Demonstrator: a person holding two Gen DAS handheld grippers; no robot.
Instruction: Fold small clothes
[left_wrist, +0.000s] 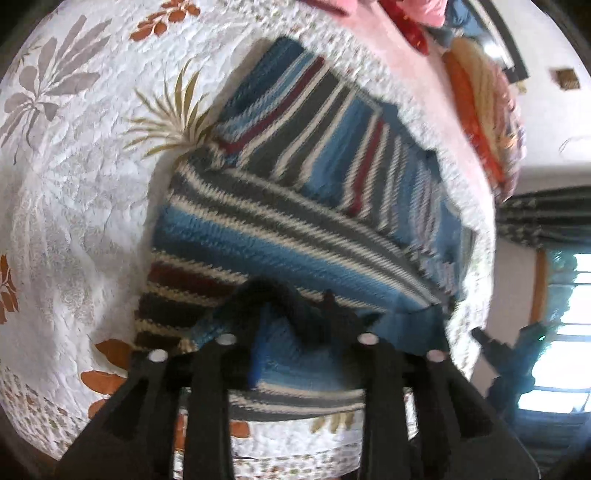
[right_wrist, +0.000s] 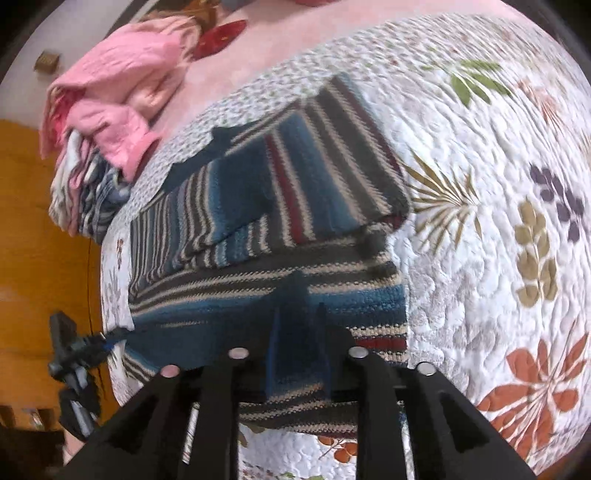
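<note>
The striped sweater (left_wrist: 295, 206) lies part folded on the quilt (left_wrist: 74, 206), long axis probably toward upper right. Left gripper (left_wrist: 295, 317) and right gripper (right_wrist: 299, 332) each pinch its near hem.

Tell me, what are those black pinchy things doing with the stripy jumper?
A person is folding a striped sweater on a flowery quilt, using a pair of tongs in each hand. The left tongs and the right tongs each pinch a bunch of the sweater's near edge and lift it a little. The sleeves already lie folded across the body. A pile of other clothes, pink on top, waits at the far side of the bed.
</note>
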